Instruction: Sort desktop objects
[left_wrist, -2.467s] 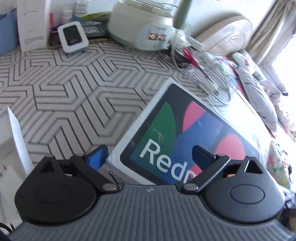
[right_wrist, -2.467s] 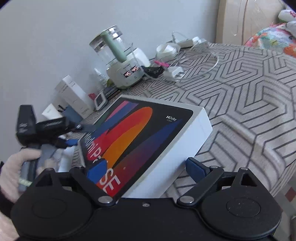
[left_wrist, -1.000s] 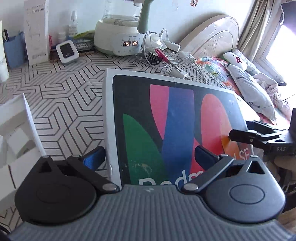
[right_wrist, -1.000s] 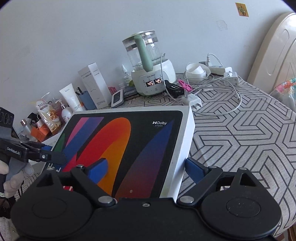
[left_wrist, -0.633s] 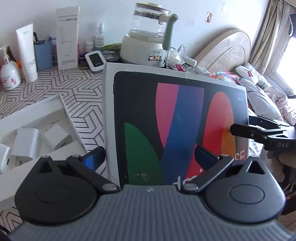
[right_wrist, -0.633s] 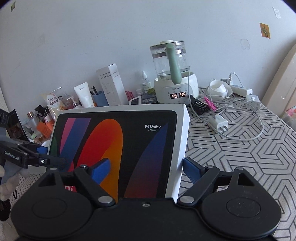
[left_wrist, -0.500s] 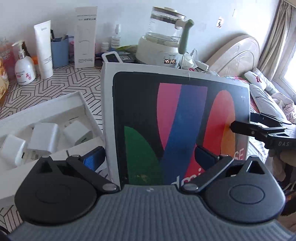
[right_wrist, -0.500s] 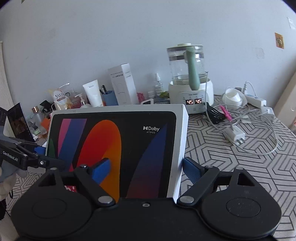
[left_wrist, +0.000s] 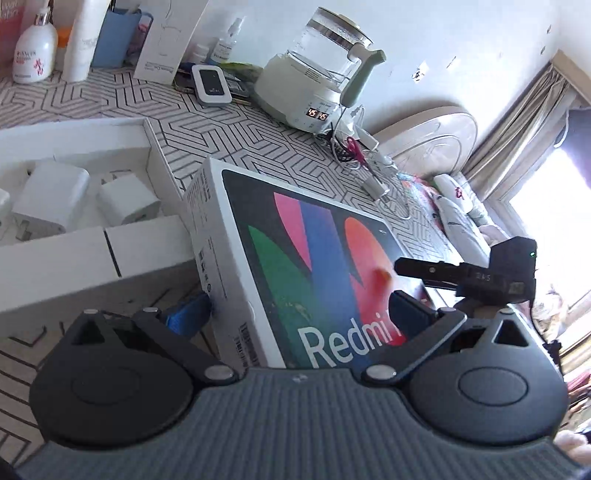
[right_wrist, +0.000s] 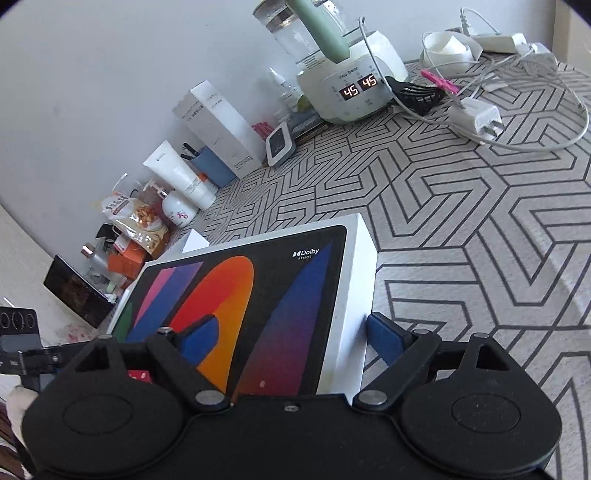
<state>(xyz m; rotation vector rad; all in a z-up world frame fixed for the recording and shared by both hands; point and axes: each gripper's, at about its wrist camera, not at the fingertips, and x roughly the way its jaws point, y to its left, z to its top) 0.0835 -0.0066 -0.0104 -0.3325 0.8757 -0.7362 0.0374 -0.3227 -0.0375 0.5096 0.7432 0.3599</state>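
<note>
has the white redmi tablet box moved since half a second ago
Yes. The white Redmi tablet box, gripped at both ends, has come down and leftward beside the open white tray; earlier it stood higher against the glass kettle.

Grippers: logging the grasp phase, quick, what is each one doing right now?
Left gripper: shut on the white tablet box with the colourful printed lid.
Right gripper: shut on the same box.

The tablet box (left_wrist: 295, 258) sits on the bench (right_wrist: 480, 229), tilted, its left side touching or just beside an open tray (left_wrist: 147, 236) holding chargers (left_wrist: 51, 199). Behind stands the kettle (right_wrist: 332, 55), with cables (right_wrist: 517, 110) to its right and toiletries (right_wrist: 177, 177) along the wall leftward.
</note>
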